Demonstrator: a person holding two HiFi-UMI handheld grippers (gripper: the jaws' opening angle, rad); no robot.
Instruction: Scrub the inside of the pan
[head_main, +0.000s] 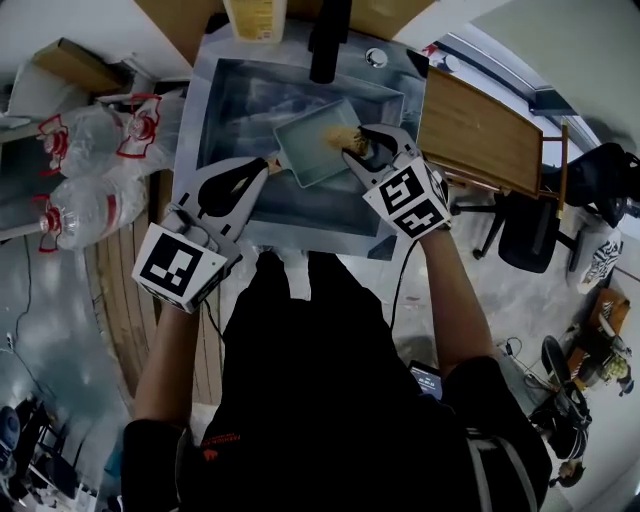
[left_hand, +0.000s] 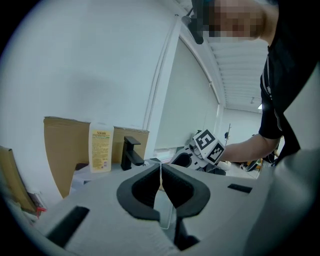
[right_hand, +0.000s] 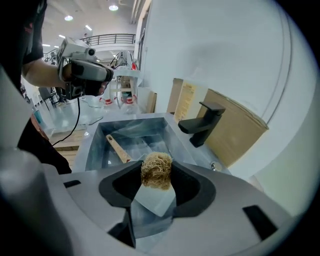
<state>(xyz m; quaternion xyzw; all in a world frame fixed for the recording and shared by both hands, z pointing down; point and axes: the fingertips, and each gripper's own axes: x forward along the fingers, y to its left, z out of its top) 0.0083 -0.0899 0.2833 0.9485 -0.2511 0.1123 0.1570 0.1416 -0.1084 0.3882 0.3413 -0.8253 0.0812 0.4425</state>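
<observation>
A steel sink (head_main: 215, 110) is set into the surface in front of you, under a black tap (head_main: 328, 40), with a white wall behind. Clear plastic bottles (head_main: 90, 140) lie off to the left.

Your left claw (head_main: 267, 166) hangs over the sink's left side with its jaws pressed together. Apart from a thin pale sliver in the seam that I cannot name, it carries nothing. The right gripper view shows the wooden handle (right_hand: 117, 149) lying free in the basin. That handle points left from the square pan (head_main: 318, 150), which sits toward the basin's right half.

Your right claw (head_main: 358, 148) is clamped on a tan fibrous scrubber (right_hand: 156, 171) at the pan's right edge. I cannot tell whether the fibres touch the metal.

I judge the pan stiff, fairly light and slick if wet, so it will likely skate on the steel under pressure. Pin it by the handle, near where the wood meets the pan. The scrubber looks springy, so squeeze it firmly. A wooden board (head_main: 480, 130) stands at the right.
</observation>
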